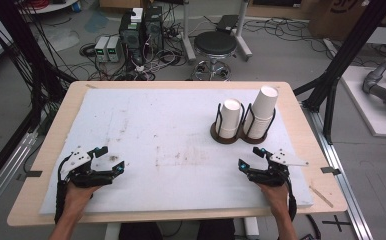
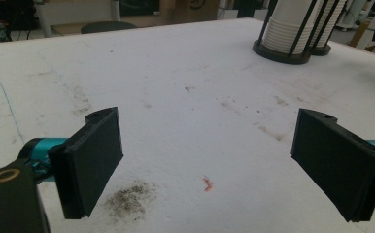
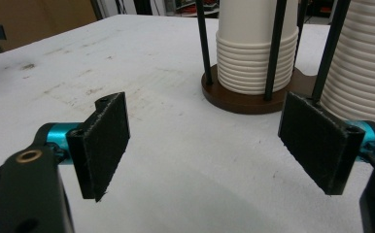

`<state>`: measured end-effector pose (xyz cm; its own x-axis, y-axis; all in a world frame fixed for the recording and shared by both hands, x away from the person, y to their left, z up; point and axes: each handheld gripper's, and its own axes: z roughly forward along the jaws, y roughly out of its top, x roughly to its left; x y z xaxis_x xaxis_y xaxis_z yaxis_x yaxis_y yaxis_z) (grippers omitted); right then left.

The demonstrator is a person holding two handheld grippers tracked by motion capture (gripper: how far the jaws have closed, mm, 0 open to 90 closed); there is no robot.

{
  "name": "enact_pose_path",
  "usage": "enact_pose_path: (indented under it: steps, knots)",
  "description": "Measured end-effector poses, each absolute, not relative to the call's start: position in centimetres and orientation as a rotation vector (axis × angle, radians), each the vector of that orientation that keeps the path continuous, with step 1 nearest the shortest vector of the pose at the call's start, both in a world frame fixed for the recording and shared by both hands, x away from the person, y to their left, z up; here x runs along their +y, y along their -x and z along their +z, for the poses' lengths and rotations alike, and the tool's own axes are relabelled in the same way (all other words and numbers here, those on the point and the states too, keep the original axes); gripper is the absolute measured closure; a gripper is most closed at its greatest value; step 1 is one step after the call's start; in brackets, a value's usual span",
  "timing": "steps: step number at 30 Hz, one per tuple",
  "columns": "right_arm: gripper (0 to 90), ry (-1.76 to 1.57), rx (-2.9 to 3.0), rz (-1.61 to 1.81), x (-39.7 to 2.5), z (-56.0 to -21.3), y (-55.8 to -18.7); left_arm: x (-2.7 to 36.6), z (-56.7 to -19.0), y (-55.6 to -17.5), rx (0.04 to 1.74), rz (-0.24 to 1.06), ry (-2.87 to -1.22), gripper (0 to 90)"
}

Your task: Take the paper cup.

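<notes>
Right gripper (image 1: 251, 159) jaws spread wide, nothing between; two cup stacks (image 3: 256, 46) in wire holders just ahead of it, apart from jaws; left gripper (image 1: 110, 159) also wide open, empty, cup stacks far ahead to its right.

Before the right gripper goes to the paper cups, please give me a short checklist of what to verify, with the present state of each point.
1. Right gripper open: ok, jaws stand wide apart.
2. Right gripper empty: ok, nothing between the jaws.
3. Left gripper open and away from the cups: ok, it rests at the mat's near left.
4. Path to the shorter cup stack free: ok, bare white mat between.
5. Both stacks upright in the wire holder: ok; the taller cup stack stands beside.
6. Top cup loose enough to lift alone: cannot tell.
</notes>
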<state>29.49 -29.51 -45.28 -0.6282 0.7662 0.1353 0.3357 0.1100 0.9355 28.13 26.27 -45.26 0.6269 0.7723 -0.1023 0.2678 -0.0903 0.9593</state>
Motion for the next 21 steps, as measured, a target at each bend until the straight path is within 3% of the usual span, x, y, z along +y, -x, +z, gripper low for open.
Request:
enact_pose_path:
  steps: [21]
  knots:
    - [19.4, -1.075, 2.009, 1.492, -29.24, -45.22, -29.45, 26.18, -45.27, -28.1, 0.871, 0.537, -1.657, 11.1]
